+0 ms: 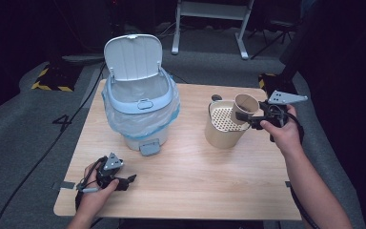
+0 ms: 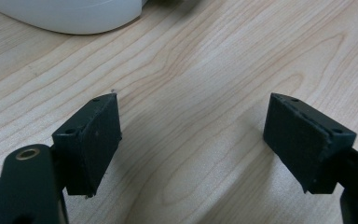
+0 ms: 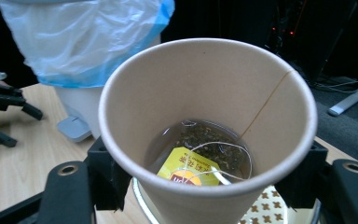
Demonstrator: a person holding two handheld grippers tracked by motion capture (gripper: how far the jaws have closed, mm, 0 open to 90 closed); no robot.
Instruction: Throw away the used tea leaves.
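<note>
Evidently the paper cup [image 3: 207, 135] is clenched in the right gripper [image 1: 255, 119], tilted over the strainer [image 1: 225, 125] for draining — left gripper [image 2: 191, 140] gaping, empty.

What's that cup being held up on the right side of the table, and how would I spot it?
Start at the white pedal bin with its lid up, then look right to the beige canister with a perforated insert. Tipped over it, clamped in the right gripper, is the paper cup: plain brown, and alone in holding a used tea bag with a yellow tag.
</note>
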